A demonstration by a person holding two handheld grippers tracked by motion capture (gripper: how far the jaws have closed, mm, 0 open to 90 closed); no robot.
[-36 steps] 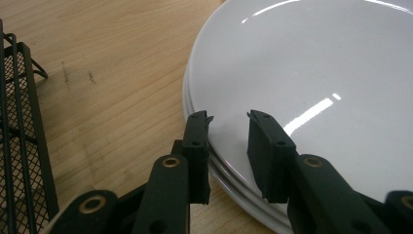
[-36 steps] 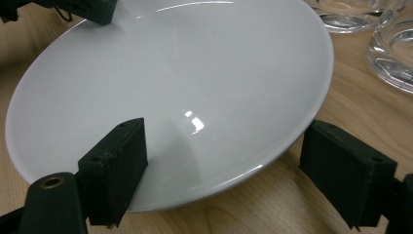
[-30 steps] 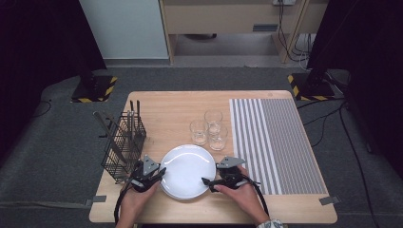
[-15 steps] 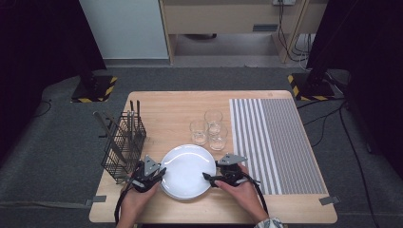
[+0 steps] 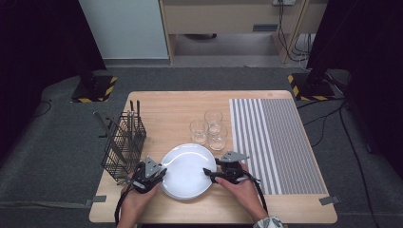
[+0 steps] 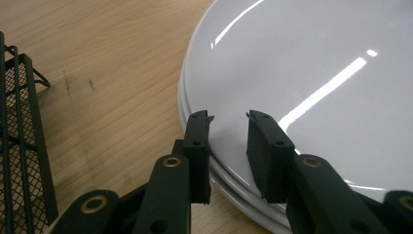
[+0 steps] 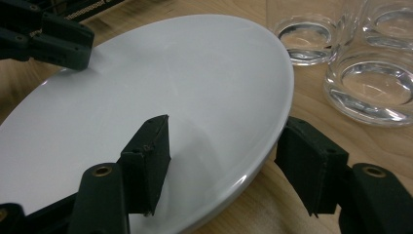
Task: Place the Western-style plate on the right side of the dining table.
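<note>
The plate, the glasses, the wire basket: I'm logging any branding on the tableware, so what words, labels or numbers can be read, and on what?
None: no readable text.
White plate: plain.
Three glasses: clear, no print.
Wire basket: no label visible.
Striped mat: stripes alone.
Hazard-striped floor blocks: stripes, no writing.

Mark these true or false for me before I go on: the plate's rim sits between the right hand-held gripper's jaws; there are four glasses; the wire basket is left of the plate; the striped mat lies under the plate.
1. The rim of the white plate sits between the jaws of the right hand-held gripper: true; the jaws have just been closing, one above the rim and one below.
2. Four glasses stand behind the plate: false; there are three glasses.
3. The wire basket stands left of the plate: true.
4. The striped mat lies under the plate: false; the plate rests on bare wood, left of the mat.
</note>
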